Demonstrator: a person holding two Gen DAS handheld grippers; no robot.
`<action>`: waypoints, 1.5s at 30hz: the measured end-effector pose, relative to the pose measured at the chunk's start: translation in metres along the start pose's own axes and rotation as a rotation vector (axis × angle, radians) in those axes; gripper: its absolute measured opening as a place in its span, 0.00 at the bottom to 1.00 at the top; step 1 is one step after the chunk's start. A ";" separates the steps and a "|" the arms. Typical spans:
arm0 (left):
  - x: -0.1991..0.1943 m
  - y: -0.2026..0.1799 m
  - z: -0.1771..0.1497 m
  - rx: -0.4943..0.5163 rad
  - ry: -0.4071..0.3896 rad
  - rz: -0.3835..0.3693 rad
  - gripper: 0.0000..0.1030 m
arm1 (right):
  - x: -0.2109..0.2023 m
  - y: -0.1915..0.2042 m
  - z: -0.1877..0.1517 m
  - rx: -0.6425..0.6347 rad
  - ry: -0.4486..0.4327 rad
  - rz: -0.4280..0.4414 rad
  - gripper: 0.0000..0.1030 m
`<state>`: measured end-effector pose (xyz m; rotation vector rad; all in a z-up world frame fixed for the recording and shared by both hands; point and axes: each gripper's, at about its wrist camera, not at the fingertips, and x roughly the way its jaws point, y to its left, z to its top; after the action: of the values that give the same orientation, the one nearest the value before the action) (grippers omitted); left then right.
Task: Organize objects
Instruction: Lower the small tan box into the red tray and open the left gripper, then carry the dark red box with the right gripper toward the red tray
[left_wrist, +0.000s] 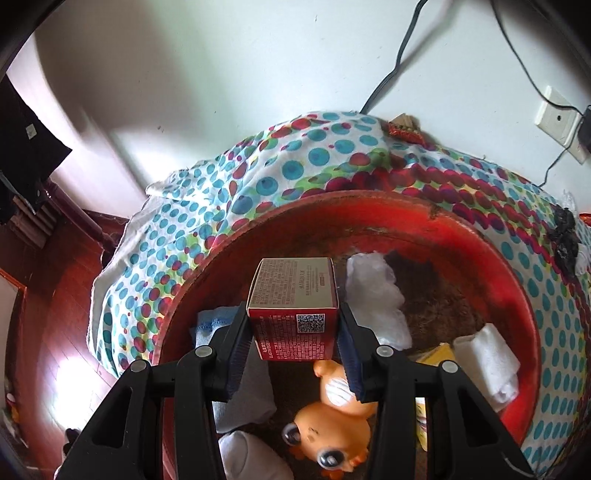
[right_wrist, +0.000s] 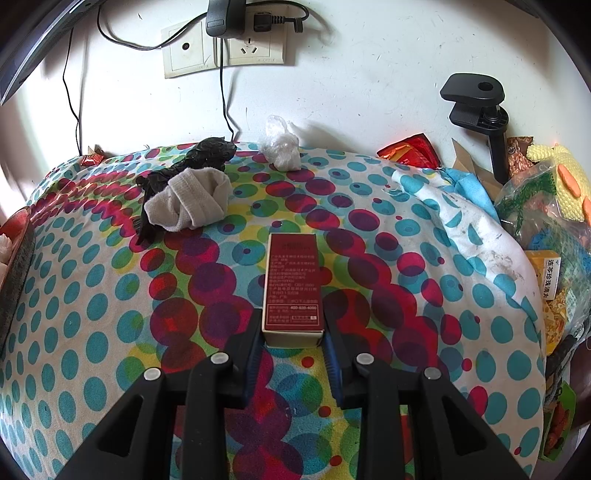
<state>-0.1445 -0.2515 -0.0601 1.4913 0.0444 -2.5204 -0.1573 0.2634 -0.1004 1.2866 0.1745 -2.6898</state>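
While I am holding the left gripper (left_wrist: 295, 332) over the red basin (left_wrist: 406, 221), its pads are clamping a short red carton (left_wrist: 295, 314) by its two side faces, directly above the orange duck toy (left_wrist: 332, 435) and the white cloths lying inside. The right gripper (right_wrist: 293, 354) is clenching the near end of a long red box (right_wrist: 291, 288) lying on the dotted cloth (right_wrist: 92, 295), long axis pointing straight away from the fingers. I judge the basin is the left hand's drop.
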 end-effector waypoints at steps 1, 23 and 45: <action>0.003 0.001 0.000 -0.002 0.004 -0.004 0.40 | 0.000 0.000 0.000 0.000 0.000 -0.001 0.29; 0.000 0.003 -0.014 0.046 -0.046 0.016 0.76 | 0.000 0.004 -0.001 -0.024 -0.003 -0.028 0.29; -0.083 0.026 -0.106 0.000 -0.261 0.120 0.99 | -0.008 0.014 -0.004 -0.020 -0.003 -0.070 0.29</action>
<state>-0.0094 -0.2492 -0.0373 1.1176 -0.0833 -2.5921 -0.1464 0.2507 -0.0972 1.2934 0.2500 -2.7403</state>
